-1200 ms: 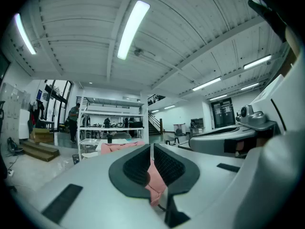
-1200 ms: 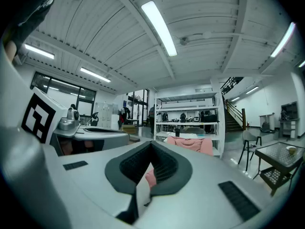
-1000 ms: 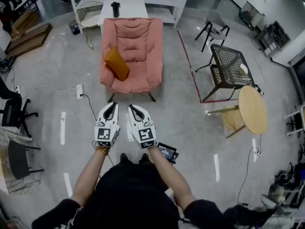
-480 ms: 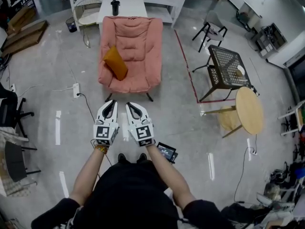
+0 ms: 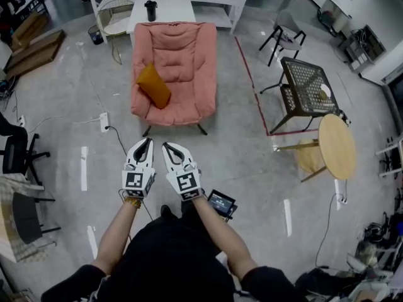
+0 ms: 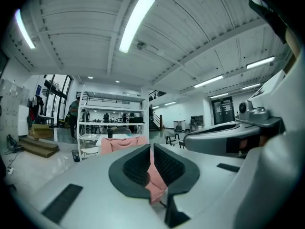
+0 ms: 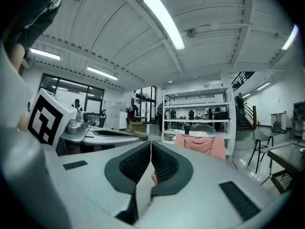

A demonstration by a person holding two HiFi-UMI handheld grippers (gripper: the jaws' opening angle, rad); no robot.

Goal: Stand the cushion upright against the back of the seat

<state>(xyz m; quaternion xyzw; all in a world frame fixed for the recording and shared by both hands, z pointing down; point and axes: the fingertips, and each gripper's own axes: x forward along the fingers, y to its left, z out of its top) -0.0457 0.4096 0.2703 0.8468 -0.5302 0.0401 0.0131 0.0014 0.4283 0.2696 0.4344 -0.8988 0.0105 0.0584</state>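
The left gripper (image 5: pixel 143 145) and right gripper (image 5: pixel 170 148) sit at frame centre, jaws together, holding nothing. The orange cushion (image 5: pixel 154 85) lies tilted at the left of the pink armchair (image 5: pixel 184 52) seat, well apart from them. Approach squarely. Open the jaws before reaching the cushion's upper edge.

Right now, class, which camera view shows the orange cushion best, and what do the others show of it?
The head view: the orange cushion shows whole, tilted on the pink armchair, toward the picture's left. Both gripper views show only parts of the armchair; the cushion cannot be made out there.
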